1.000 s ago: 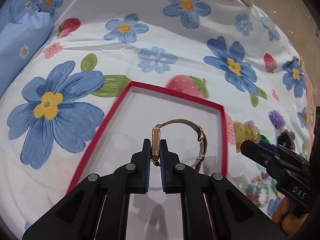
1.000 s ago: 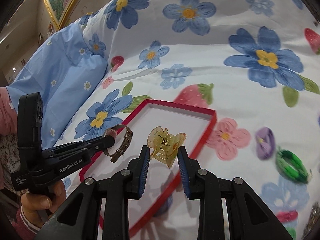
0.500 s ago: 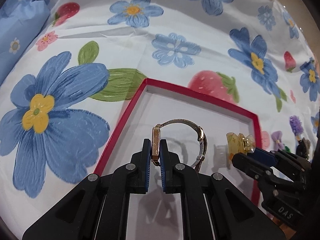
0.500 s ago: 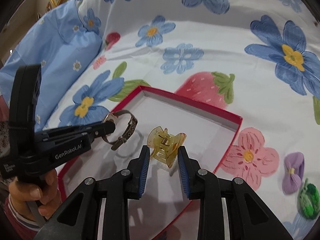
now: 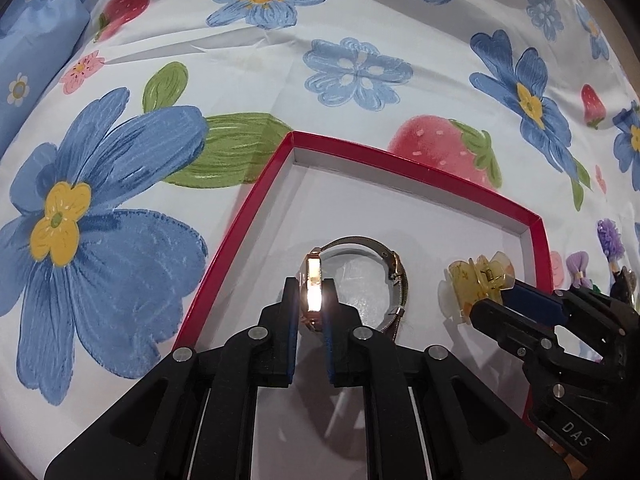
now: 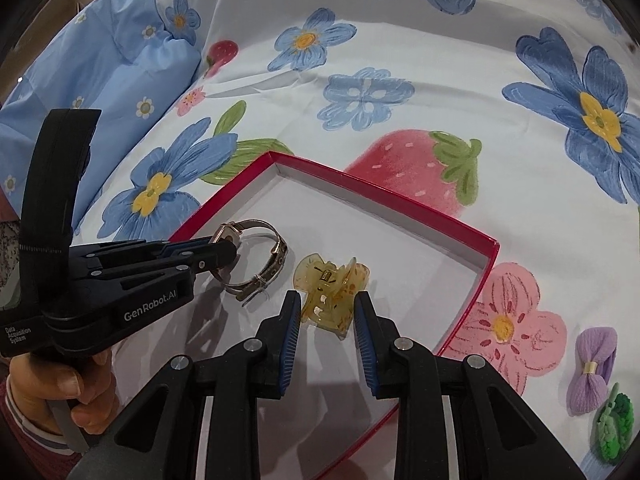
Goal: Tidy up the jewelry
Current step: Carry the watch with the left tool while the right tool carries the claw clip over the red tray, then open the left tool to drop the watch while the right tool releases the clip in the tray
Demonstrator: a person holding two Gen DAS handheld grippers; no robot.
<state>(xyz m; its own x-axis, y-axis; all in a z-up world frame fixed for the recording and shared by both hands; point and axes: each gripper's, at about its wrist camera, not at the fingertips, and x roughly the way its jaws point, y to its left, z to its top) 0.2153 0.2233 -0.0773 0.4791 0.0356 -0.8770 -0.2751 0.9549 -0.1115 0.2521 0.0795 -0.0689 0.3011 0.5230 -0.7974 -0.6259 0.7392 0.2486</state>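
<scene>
both hands have come down toward the red box [image 5: 420,168], and now its white floor sits right under them. so the putting-in part looks almost done; letting go comes next, i think.

the left gripper [image 5: 313,312] has just opened a tiny bit, but its narrow jaws still pinch the gold watch [image 5: 352,280]. the watch band looks like it rests on the box floor, in the left half.

the right gripper [image 6: 327,320] holds the yellow hair clip [image 6: 330,294] between its blue pads, just beside the watch, low over the floor. a purple bow [image 6: 592,372] waits outside on the flower sheet [image 6: 400,40].
</scene>
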